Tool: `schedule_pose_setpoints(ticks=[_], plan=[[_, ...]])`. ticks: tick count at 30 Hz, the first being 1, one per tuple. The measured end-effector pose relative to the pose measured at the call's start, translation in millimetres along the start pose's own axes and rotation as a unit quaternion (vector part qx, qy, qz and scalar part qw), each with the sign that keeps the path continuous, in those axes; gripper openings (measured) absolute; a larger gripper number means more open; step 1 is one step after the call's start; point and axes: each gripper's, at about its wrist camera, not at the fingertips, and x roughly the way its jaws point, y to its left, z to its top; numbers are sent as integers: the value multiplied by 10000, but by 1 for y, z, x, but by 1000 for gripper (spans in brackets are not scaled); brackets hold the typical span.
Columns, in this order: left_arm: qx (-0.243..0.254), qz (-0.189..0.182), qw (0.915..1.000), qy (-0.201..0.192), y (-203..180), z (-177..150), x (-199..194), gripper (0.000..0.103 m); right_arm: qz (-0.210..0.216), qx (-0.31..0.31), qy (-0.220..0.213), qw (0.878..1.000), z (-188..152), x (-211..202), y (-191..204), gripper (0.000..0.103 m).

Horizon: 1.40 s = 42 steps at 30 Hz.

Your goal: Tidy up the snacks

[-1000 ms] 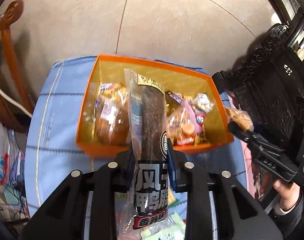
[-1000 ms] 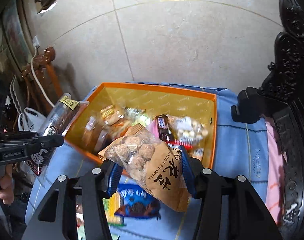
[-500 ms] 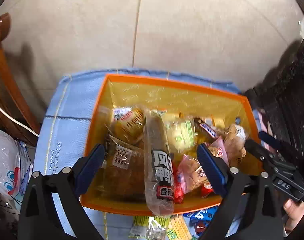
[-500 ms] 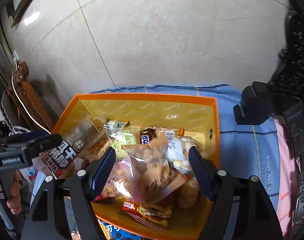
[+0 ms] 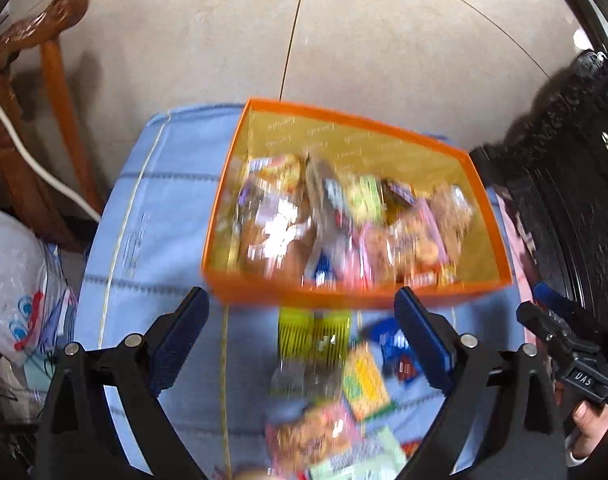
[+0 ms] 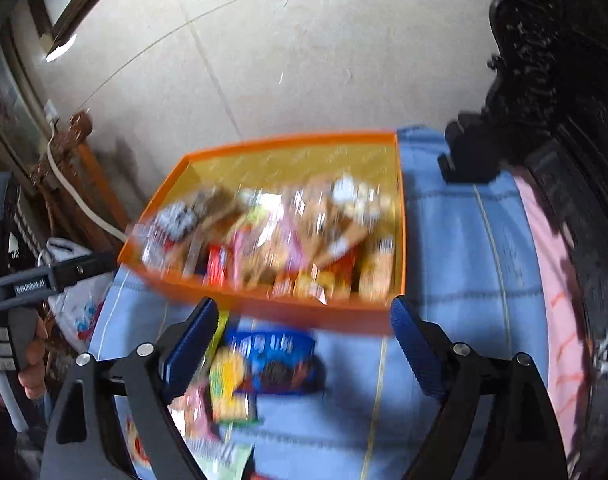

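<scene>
Both hand-held grippers hung empty over the near side of the blue-covered surface. The left hand-held gripper [image 5: 300, 340] stood wide apart with nothing between its blue pads, and the right hand-held gripper [image 6: 304, 344] was opening wider, its jaws likewise bare of any packet.

The likeliest trouble, to my eye, was a careless pick. The loose snacks [image 6: 264, 376] lay overlapped just in front of the orange box [image 5: 355, 292], so jaws closing there might catch two wrappers at once, or nip only a slippery edge and drop it short of the rim. The grippers also worked close together, and the right one showed at the edge of the left view, so they might knock each other over the same pile. The box was already heaped, and another packet tossed on top could slide out over the low near wall.

The snacks were small, shiny, crinkled packets: a dark blue one, a yellow-green one, a pink one. The pictures were blurred, so labels were unreadable. Most sat inside the box; the rest lay on the blue cloth [image 6: 455, 248] near it.
</scene>
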Motion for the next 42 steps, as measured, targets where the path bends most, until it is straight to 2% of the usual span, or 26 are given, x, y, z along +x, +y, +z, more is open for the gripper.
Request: schedule_pose_setpoints(ticks=[4,11,14,17,20,23,28,32,36,37,38,39,40,41,42], plan=[[63,20,9999,88,7,-40,-11,91,-14,-59,294,9995,-40,-6,7,88],[5,80,9979,644,31,-111,0,91,87,-63,899,9959,-110,-3,20,88],[17,156,9962,861,39,-141,6,91,135,-28,1088,9940,-130,0,21,88],[242,220,9949,956,44,-170,8,91,167,13,1244,9921,-144,1,23,88],[728,189,9909,1114,43,-196,12,91,140,-23,1328,9910,-152,1,24,88],[1198,32,9848,1259,39,-215,15,91,113,-89,1400,9900,-156,2,27,88],[1802,-96,9745,1335,26,-229,19,91,102,-197,1497,9885,-158,4,35,88],[2318,-102,9618,1455,12,-236,33,91,91,-208,1518,9881,-160,4,35,88],[2919,-20,9454,1453,2,-237,51,92,31,-84,1555,9878,-162,2,29,89],[2957,-47,9443,1442,2,-235,53,93,-3,-71,1573,9875,-163,2,28,89],[2928,-86,9455,1419,5,-231,54,92,-54,-98,1613,9868,-164,2,28,89],[2875,-106,9478,1372,7,-228,54,84,-77,-124,1644,9863,-164,3,29,89],[2770,-105,9522,1286,12,-223,53,70,-96,-168,1681,9856,-165,4,30,90],[2584,-147,9580,1235,19,-217,50,66,-101,-207,1699,9852,-166,6,33,91],[2398,-246,9628,1219,25,-214,48,57,-83,-285,1733,9844,-166,8,37,92]])
